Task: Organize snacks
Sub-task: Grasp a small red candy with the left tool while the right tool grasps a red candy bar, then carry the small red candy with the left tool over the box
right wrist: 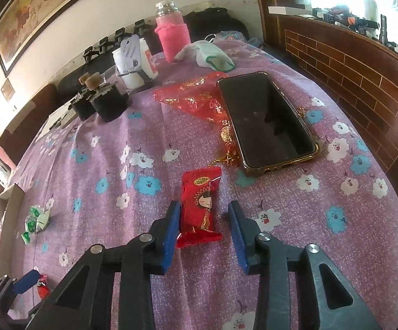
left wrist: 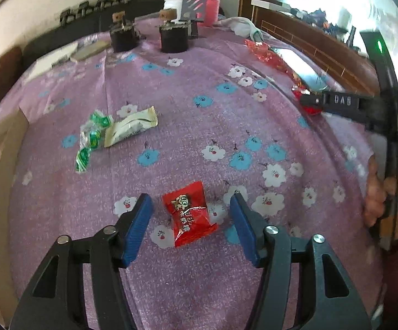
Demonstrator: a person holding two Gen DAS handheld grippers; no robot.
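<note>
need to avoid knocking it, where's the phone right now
In the right wrist view the phone lies flat on the floral cloth, far right, overlapping a red wrapper, just beyond the red snack between the open jaws.

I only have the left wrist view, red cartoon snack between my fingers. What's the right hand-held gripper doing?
Observer: The right hand-held gripper is open, straddling a long red snack packet showing a girl.
Operator: Touching it?
Observer: Its left finger looks against the packet's edge; the right one stands apart.
Operator: Anything just beyond it?
Observer: A dark phone lying face up, partly on a red foil wrapper.
</note>
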